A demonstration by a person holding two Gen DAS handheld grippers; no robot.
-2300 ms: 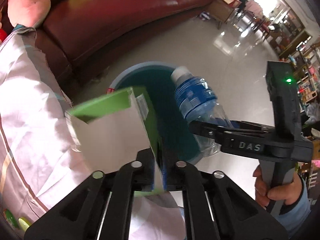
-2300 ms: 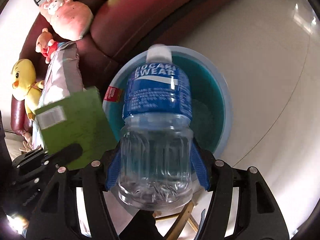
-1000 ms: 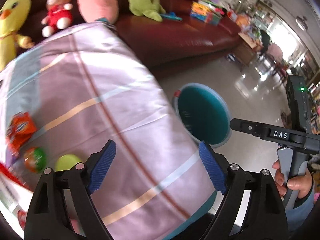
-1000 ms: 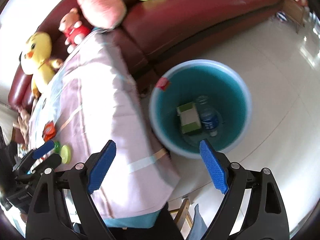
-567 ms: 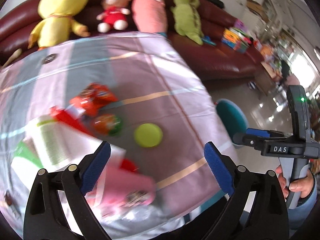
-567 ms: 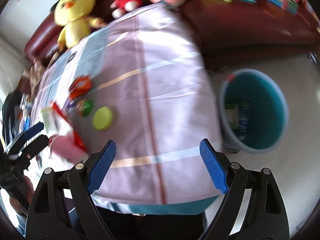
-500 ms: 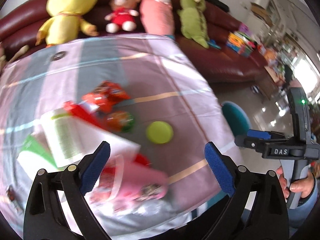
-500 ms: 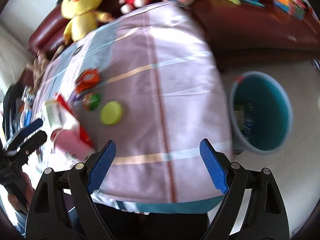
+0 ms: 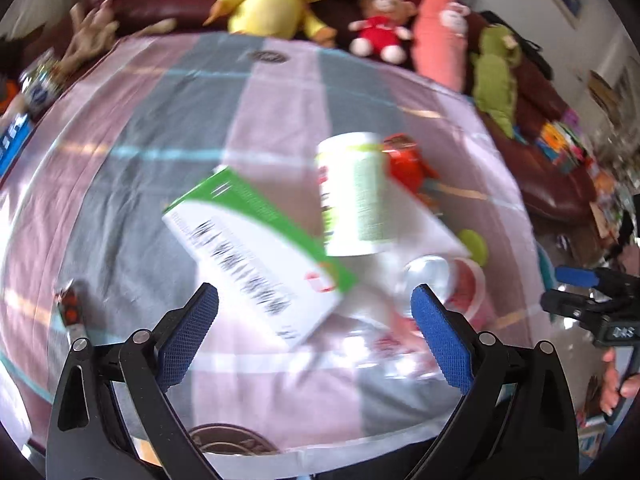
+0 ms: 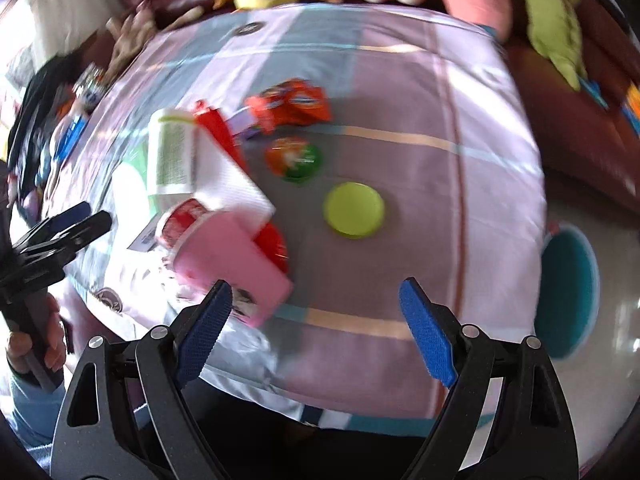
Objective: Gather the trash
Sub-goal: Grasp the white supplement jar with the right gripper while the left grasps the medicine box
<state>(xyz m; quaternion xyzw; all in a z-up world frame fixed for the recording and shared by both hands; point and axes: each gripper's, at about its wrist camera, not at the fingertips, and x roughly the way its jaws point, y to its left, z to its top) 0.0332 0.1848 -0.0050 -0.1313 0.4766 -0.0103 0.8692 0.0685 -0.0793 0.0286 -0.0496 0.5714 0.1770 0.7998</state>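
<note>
While both grippers hang with wide, empty jaws, much trash waits on the surface. Near its left edge lie a green box, a white tub and a pink cup. In the middle sits a yellow lid. Past the right edge stands the bin.

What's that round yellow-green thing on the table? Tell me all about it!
The round yellow-green disc looks like a flat plastic lid, plain and smooth, one bright lime colour all over. It lies flat on the pink and grey striped cloth, alone, touching nothing else. An orange and green ball-like wrapper sits just beyond it, and the pile of boxes and cups lies to its left. In the left wrist view only its edge peeks out behind the pile.
</note>
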